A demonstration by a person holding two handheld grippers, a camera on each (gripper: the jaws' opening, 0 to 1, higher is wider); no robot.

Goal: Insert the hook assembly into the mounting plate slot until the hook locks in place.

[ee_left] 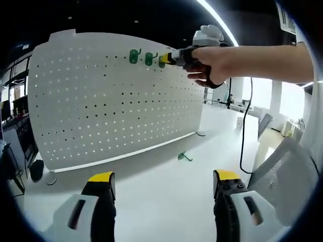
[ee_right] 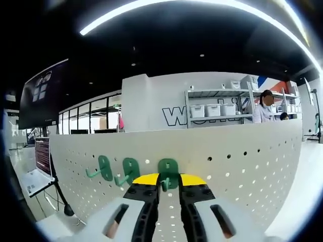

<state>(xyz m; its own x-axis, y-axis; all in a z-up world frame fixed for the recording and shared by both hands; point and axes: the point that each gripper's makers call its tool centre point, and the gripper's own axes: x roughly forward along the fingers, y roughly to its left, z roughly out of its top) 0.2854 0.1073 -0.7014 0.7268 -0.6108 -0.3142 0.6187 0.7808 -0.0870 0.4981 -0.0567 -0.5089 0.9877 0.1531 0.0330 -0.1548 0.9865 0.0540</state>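
A white pegboard (ee_left: 111, 111) stands upright on the white table (ee_left: 166, 196). Two green hooks (ee_left: 133, 56) (ee_left: 149, 59) hang in its top row. A person's hand holds my right gripper (ee_left: 174, 57) against the board, beside them, shut on a third green hook (ee_left: 162, 61). In the right gripper view that hook (ee_right: 168, 171) sits flat against the pegboard (ee_right: 227, 166) between my right gripper's (ee_right: 169, 182) yellow-tipped jaws, with the two mounted hooks (ee_right: 103, 169) (ee_right: 128, 172) to its left. A spare green hook (ee_left: 184, 157) lies on the table. My left gripper (ee_left: 164, 184) hangs open, holding nothing.
A black cable (ee_left: 246, 126) drops from the right gripper to the table. A mesh chair back (ee_left: 285, 171) stands at the right. Beyond the board are a laptop on a stand (ee_right: 35, 179), shelves with white bins (ee_right: 214, 111) and a person (ee_right: 262, 111).
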